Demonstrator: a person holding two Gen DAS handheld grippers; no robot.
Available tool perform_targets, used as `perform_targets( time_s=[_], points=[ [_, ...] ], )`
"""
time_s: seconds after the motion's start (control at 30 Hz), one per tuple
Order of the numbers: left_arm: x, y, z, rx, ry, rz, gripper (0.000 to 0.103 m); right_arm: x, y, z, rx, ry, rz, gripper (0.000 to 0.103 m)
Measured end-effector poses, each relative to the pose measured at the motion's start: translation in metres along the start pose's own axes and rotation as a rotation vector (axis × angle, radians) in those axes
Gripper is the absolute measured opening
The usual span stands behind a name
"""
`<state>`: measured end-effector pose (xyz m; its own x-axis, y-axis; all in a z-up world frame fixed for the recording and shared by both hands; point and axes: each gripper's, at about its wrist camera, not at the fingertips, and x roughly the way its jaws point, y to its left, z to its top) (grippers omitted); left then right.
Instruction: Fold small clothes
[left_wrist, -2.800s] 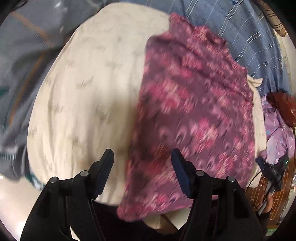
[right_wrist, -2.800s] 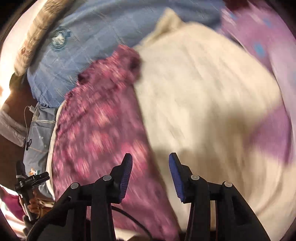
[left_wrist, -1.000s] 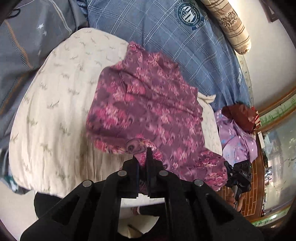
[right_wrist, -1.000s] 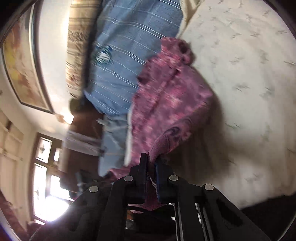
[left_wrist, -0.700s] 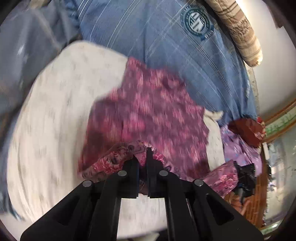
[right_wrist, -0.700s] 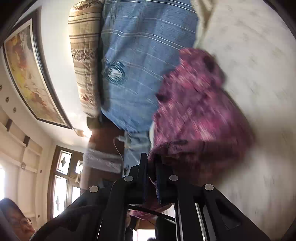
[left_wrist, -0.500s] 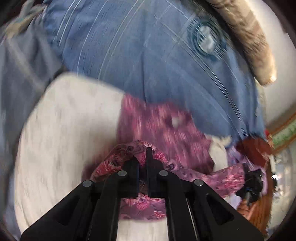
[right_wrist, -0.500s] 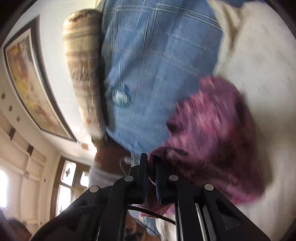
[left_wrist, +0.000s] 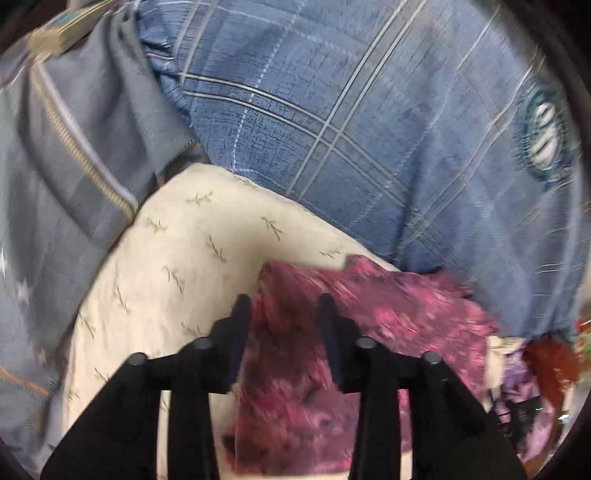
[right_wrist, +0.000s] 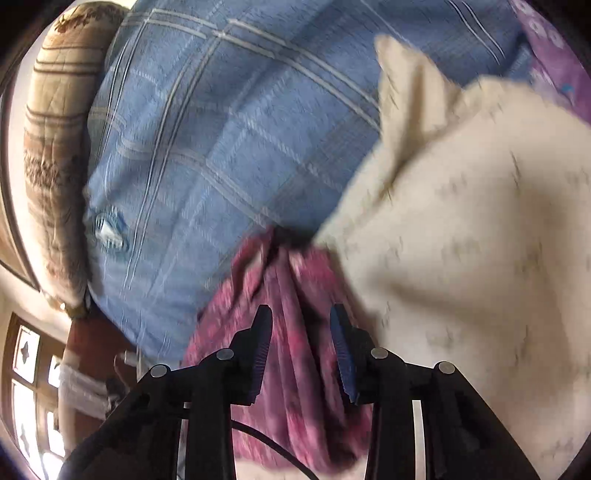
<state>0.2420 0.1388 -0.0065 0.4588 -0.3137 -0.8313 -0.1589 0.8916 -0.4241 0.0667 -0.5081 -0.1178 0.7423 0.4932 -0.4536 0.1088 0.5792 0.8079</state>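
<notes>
A magenta floral garment (left_wrist: 373, 314) lies folded over on a cream leaf-print cushion (left_wrist: 177, 266). My left gripper (left_wrist: 284, 306) is open just above the garment's near-left part, with the cloth showing between its fingers. In the right wrist view the same garment (right_wrist: 299, 291) lies bunched at the cushion's (right_wrist: 461, 229) left edge. My right gripper (right_wrist: 301, 317) is open above it, holding nothing.
A blue plaid quilt (left_wrist: 369, 122) lies beyond the cushion, also in the right wrist view (right_wrist: 221, 129). A grey striped blanket (left_wrist: 74, 147) lies at left. A brown striped bolster (right_wrist: 55, 147) lies by the wall. Purple and red clothes (left_wrist: 532, 365) lie at right.
Both grippers carried the garment's near edge forward over itself toward the quilt, then opened and let go. The garment now lies folded over on the cushion.
</notes>
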Motion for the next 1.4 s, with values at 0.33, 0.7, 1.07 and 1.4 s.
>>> perform_targets(
  time_s=[0.33,0.7,1.07,1.4],
  points=[
    [-0.014,0.014,-0.111,-0.004,0.108,-0.121,0.059,0.04,0.028,-0.029,-0.168,0.106,-0.091,0.047],
    [0.024,0.015,-0.104,-0.122,0.171,-0.121,0.043,0.041,0.057,-0.054,-0.399,0.118,-0.224,0.012],
    [0.03,0.025,-0.114,-0.107,0.193,-0.08,0.026,0.006,-0.015,-0.054,-0.157,0.108,-0.197,0.015],
    [-0.008,0.015,-0.098,-0.022,0.071,-0.135,0.061,-0.002,0.057,-0.037,-0.359,0.018,-0.216,0.041]
  ],
)
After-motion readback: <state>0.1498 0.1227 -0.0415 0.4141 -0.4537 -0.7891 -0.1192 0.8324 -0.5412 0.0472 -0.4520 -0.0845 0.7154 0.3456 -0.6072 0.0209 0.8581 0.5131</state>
